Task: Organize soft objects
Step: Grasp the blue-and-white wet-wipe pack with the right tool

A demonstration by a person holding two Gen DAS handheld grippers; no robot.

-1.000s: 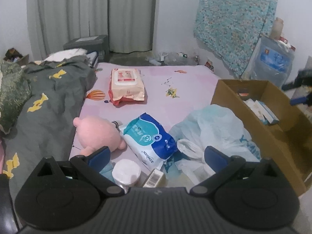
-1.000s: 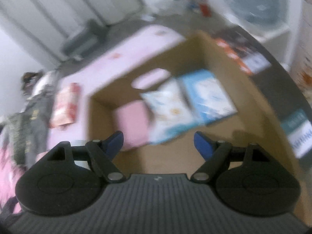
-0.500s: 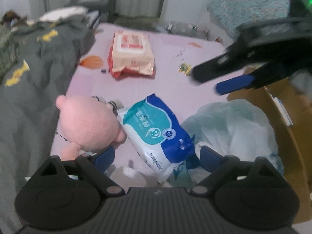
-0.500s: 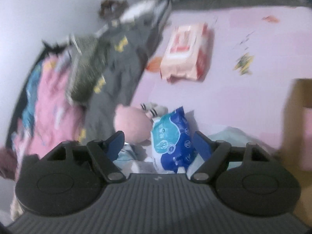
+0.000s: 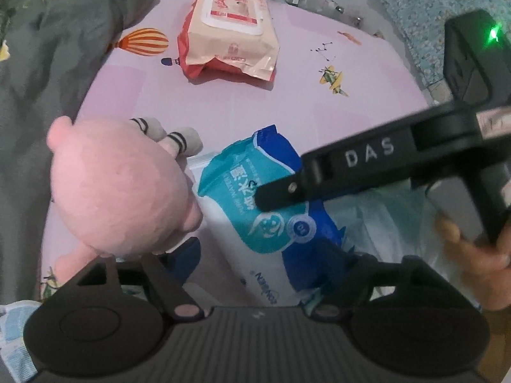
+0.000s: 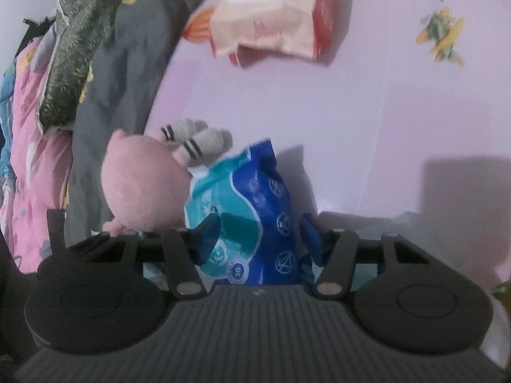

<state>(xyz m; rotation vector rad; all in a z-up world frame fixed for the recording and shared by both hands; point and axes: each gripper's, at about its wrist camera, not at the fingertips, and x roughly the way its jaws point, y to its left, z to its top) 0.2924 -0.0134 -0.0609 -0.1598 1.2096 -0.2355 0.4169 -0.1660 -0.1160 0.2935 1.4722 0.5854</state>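
Both grippers dropped closer; right gripper [image 6: 258, 239] jaws closing around blue pack [image 6: 255, 204].

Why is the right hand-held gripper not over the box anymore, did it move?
Yes. The right hand-held gripper swung from the cardboard box to the blue wipes pack beside the pink plush toy, jaws closing.

A bed with a pink cartoon-print sheet [image 5: 319, 102] carries a pink plush toy [image 5: 118, 185], a blue wipes pack [image 5: 265, 220], a peach wipes pack [image 5: 230, 28] and a grey blanket [image 5: 41, 73].
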